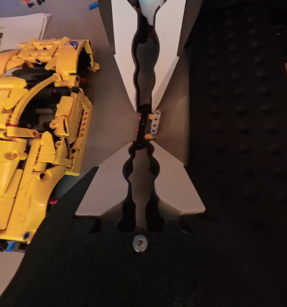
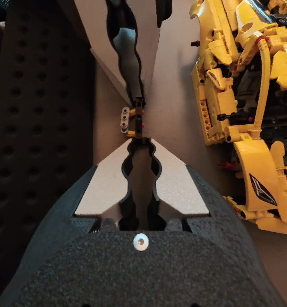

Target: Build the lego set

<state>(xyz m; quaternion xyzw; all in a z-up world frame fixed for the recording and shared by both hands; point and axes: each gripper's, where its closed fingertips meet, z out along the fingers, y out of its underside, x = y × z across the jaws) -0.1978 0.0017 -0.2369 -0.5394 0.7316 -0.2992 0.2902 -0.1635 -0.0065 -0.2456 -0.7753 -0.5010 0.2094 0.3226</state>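
Grey-brown matte tabletop [image 1: 112,93], carrying all items below.

Black perforated mat or panel with rows of round dimples [image 1: 242,132], along one edge of the tabletop, beside both tools.

Large yellow plastic brick-built car model, partly finished, with curved yellow hose and black interior [image 1: 36,132], lying on the tabletop well to the side of the fingers; same model at right of the right wrist view [image 2: 239,116].

White instruction booklet [image 1: 23,25], beyond the car model, at the far corner.

Left gripper, black textured body with pale wedge-shaped fingers [image 1: 140,142], closed on the near end of a small assembly.

Right gripper, same make [image 2: 140,138], closed on the opposite end of that assembly, tip to tip with the left.

Small black pierced beam with red pins [image 1: 142,124], held between both tools above the tabletop.

Light grey three-hole link on yellow connectors [image 1: 156,121], attached to one side of the black beam.

Loose small bricks, blue and mixed colours [image 1: 92,5], far corner of the tabletop.
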